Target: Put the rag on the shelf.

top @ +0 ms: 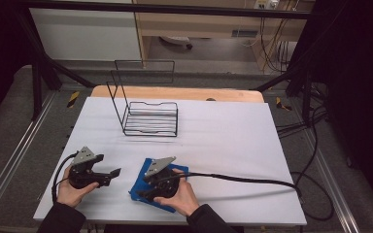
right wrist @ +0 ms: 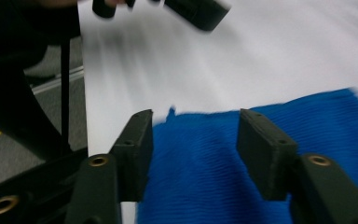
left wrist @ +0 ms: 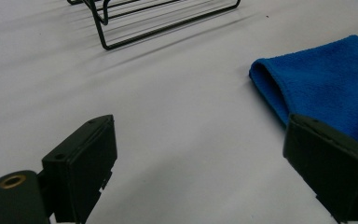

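The right hand-held gripper [right wrist: 193, 149] hangs low over a blue terry cloth [right wrist: 261, 154], its two black jaws standing apart with the fabric showing between them; whether the tips touch the pile cannot be told. In the high view this right hand-held gripper [top: 143, 193] sits over the cloth's near left part, held in the person's right hand [top: 179, 196], with a black cable [top: 243, 179] trailing off to the right across the counter [top: 223, 141].

The left hand-held gripper [left wrist: 205, 163] has its jaws spread wide with nothing between them but bare white surface. Its right jaw reaches toward the cloth's folded edge [left wrist: 326, 79], close beside it. In the high view the left hand-held gripper [top: 114, 173] points to the right, held in the left hand [top: 73, 191], just beside the cloth [top: 141, 182].

The cloth lies flat on the near middle of the white counter, folded, one rounded corner turned toward the left hand-held gripper.

Well beyond both, toward the far side of the counter, stands a black wire rack [top: 148, 114] with a tall upright back frame, well apart from the cloth.
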